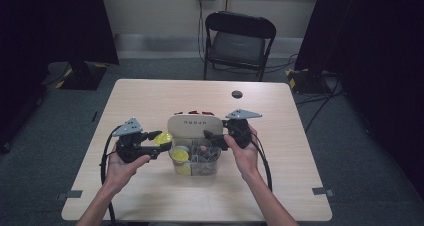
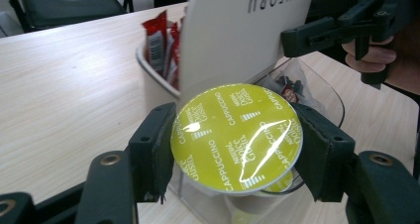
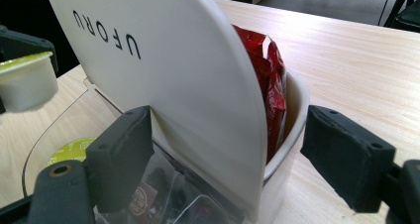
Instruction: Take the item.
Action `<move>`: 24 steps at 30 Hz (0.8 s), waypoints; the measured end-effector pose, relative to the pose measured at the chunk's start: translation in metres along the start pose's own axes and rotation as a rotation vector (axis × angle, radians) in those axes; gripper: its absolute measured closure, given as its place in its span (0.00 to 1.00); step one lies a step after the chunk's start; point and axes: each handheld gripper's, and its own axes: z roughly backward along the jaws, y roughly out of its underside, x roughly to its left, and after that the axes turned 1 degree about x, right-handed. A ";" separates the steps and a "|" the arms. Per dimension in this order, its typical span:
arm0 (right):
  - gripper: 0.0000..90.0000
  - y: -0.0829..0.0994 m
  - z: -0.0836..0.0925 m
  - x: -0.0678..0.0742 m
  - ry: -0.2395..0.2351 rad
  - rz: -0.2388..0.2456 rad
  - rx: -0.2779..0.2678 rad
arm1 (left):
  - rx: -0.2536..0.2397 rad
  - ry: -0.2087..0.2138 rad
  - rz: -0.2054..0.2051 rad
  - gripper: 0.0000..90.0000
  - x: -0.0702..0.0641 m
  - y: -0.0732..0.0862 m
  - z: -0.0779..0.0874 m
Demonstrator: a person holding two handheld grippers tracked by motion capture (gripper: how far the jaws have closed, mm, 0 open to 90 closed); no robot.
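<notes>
High view: left gripper (image 1: 159, 142) fingers clench a capsule (image 2: 236, 137); right gripper (image 1: 212, 137) straddles the lid (image 3: 163, 80), unclenched. Lower the capsule level into the box (image 1: 200, 167).

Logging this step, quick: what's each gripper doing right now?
Left gripper: closed on the yellow-green coffee capsule.
Right gripper: open, jaws either side of the organiser's white panel.

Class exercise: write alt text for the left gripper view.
The left gripper clamps a lime-green capsule printed "CAPPUCCINO" between its black jaws, above a clear bin. Behind stands a white divider marked "UFORU", with red packets beyond.
</notes>
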 end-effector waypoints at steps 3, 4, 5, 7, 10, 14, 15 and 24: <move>0.21 0.000 0.000 0.000 0.001 0.001 0.000 | 0.002 -0.012 -0.001 0.43 0.003 0.001 0.003; 0.21 0.000 0.000 0.000 -0.001 -0.001 0.000 | 0.001 -0.016 0.002 0.43 0.006 0.002 0.005; 0.21 0.000 0.000 0.000 -0.001 -0.001 0.000 | 0.001 -0.016 0.002 0.43 0.006 0.002 0.005; 0.21 0.000 0.000 0.000 -0.002 -0.001 0.001 | -0.004 -0.027 0.008 0.43 0.008 0.003 0.007; 0.21 0.000 0.000 -0.001 -0.004 0.000 0.002 | 0.006 -0.056 0.010 0.43 0.012 0.005 0.007; 0.21 0.000 0.000 -0.001 -0.004 0.002 0.003 | 0.014 -0.072 0.024 0.43 0.017 0.006 0.010; 0.21 0.000 0.000 -0.001 -0.004 0.002 0.002 | 0.010 -0.078 0.033 0.43 0.019 0.007 0.010; 0.21 0.000 0.000 0.000 -0.002 0.001 0.006 | 0.022 -0.145 0.041 0.43 0.033 0.011 0.022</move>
